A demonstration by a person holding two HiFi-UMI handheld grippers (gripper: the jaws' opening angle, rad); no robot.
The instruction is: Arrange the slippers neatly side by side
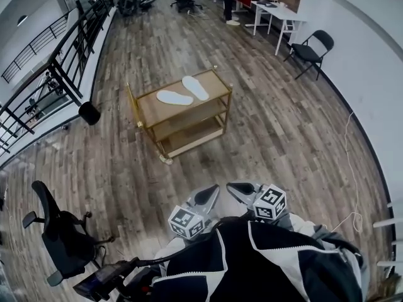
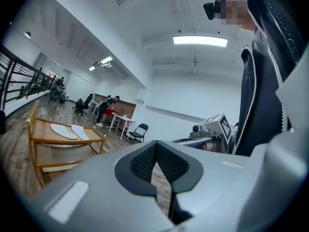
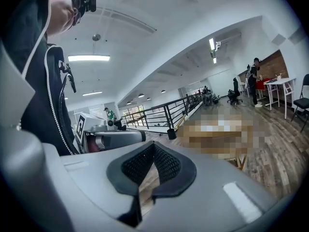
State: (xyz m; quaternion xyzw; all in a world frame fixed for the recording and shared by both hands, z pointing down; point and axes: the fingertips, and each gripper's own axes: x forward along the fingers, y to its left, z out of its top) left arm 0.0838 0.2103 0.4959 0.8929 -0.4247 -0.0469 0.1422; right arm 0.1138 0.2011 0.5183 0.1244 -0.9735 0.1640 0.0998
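Two white slippers (image 1: 174, 97) lie at an angle to each other on the wooden cart's (image 1: 151, 111) top shelf, perhaps touching at one end. The left gripper (image 1: 208, 195) and right gripper (image 1: 243, 189), both pinched together on nothing, are well apart from the cart.

Cart (image 3: 219, 137) mosaic-blurred in right gripper view, slippers (image 1: 174, 97) indistinct there

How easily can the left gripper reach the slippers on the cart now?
Probably not yet: the left gripper is near the person, and open floor separates it from the slippers on the cart.
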